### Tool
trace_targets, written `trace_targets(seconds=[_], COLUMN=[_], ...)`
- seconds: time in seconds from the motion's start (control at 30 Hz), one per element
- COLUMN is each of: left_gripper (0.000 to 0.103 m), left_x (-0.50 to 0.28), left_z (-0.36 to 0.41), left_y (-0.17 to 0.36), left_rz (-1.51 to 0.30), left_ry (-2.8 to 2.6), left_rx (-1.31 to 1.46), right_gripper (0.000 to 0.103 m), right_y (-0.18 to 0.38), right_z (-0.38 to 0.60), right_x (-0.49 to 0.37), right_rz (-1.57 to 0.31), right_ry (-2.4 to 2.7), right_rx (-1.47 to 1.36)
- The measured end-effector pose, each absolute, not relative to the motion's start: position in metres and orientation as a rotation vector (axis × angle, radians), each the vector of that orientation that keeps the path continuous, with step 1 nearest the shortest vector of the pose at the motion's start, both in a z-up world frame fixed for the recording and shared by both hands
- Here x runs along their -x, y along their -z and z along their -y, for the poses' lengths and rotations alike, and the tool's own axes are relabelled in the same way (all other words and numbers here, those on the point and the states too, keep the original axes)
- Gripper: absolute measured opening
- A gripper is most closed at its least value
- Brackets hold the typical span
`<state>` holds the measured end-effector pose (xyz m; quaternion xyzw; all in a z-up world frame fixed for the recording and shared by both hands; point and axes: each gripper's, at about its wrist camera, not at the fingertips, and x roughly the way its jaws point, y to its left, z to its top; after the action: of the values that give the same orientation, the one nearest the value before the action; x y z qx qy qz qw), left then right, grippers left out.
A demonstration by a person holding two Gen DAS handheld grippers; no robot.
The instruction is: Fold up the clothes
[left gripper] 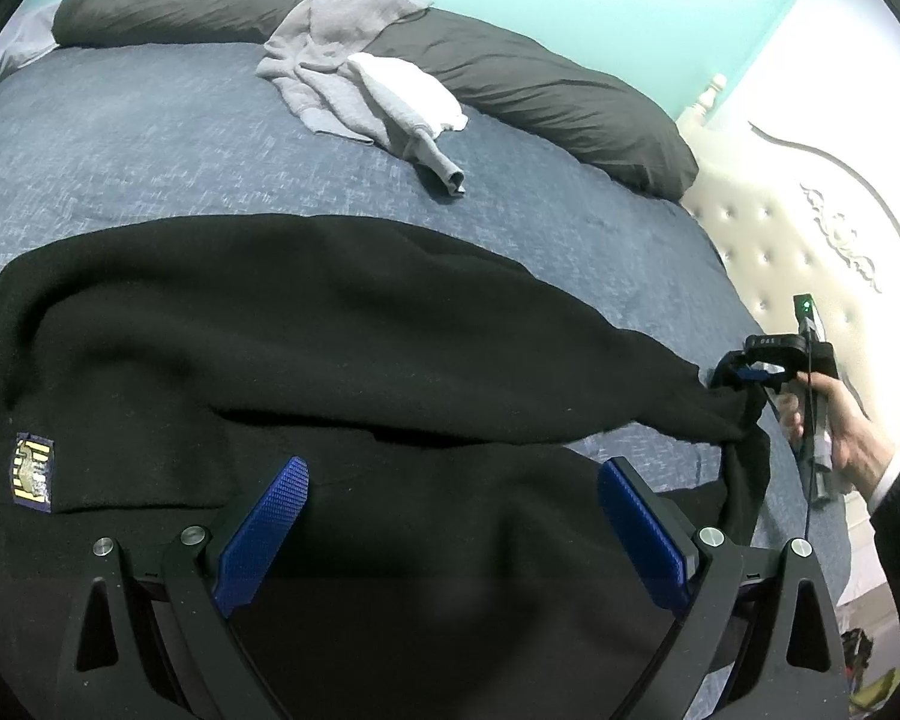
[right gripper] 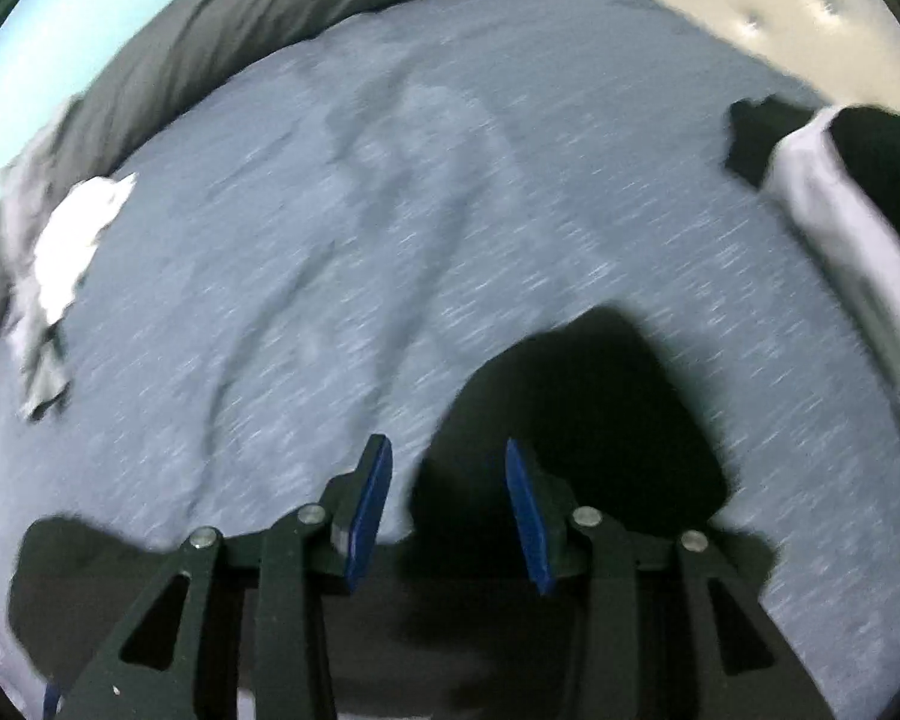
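Garment: black sweater spread on bed, patch label near L edge; one sleeve stretched out toward R side
L claw: left claw spread wide, released, nothing betw. pads; hovers over lower body of sweater, contact w/ cloth not clear
R claw: right claw at sleeve end; in its own view, pads apart w/ a gap, dark cloth lies under/ahead of them; view blurred, grip cannot be confirmed either way
Why so held: prob. sleeve drawn out flat before folding inward – judgement
Other items: grey garment w/ white towel on it, heaped by dark pillows at far edge, well apart from sweater; likely awaiting their turn
Progress: early, no fold seen yet
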<state>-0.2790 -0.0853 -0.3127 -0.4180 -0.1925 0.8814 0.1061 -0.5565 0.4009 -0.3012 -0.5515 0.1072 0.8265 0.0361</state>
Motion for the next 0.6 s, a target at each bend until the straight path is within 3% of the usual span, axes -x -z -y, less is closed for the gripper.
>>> trace_targets(seconds=[0.37, 0.4, 0.47, 0.6], left_gripper=[0.099, 0.099, 0.099, 0.099], left_x=[0.279, 0.279, 0.278, 0.279], left_z=[0.083, 0.083, 0.083, 0.083], left_y=[0.314, 0.314, 0.314, 0.315], left_rz=[0.551, 0.551, 0.551, 0.555], left_ry=[-2.597, -2.596, -2.597, -2.596], left_rx=[1.237, 1.236, 1.235, 1.238], right_gripper=[0.038, 0.034, 0.01, 0.003], right_y=[0.323, 0.324, 0.326, 0.313], right_z=[-0.4, -0.399, -0.396, -0.392], right_x=[0.572, 0.571, 0.57, 0.565], right_rz=[-0.148, -0.14, -0.132, -0.132], right_ry=[-2.363, -2.366, -2.387, -2.468], right_rx=[1.766, 1.76, 1.756, 1.692])
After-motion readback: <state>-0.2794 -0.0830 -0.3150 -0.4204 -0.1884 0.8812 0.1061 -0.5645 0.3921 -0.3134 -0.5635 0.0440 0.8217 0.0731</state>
